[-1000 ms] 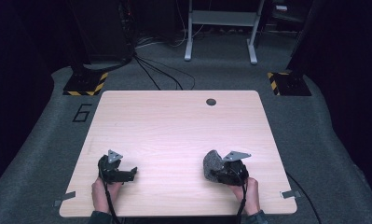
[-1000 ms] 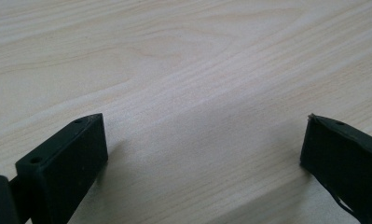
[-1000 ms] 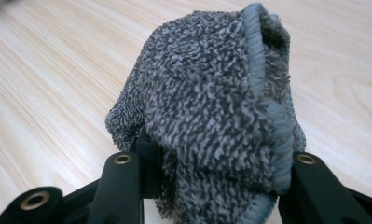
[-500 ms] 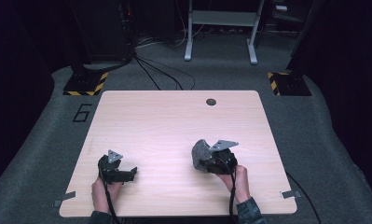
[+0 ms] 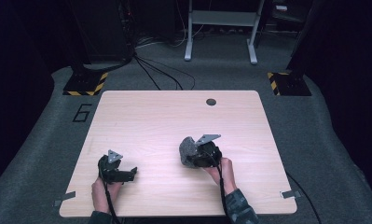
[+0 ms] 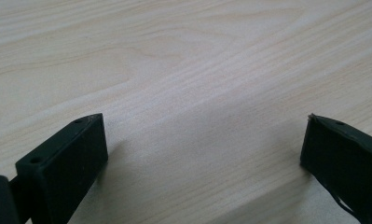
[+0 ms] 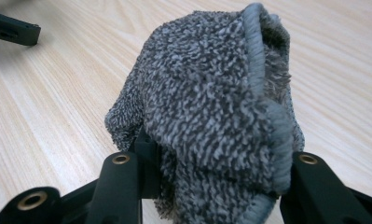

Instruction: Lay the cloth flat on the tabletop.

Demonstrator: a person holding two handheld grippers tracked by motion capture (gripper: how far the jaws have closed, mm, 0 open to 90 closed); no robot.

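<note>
The grey terry cloth [image 5: 188,152] is being carried across the wooden table [image 5: 174,116], bunched into a lump and clamped between the jaws of the right gripper [image 5: 198,154]; in the right gripper view the cloth [image 7: 211,107] is seen bulging up and forward between the two black jaws, which are pressed into its folds. Compared with a second ago, the bundle has been shifted from the table's right-hand near area toward its middle, away from the near edge, and the hold on the cloth has been kept unchanged throughout. The left gripper [image 5: 127,173] has been left where it was, near the table's near-left corner, its jaws standing wide apart over bare wood with nothing between them. The small dark hole [image 5: 211,101] near the table's far edge lies well apart from the cloth. The shift is judged to be a carry of the cloth toward the table's centre, probably for laying out or wiping; a set-down has not yet been made.
</note>
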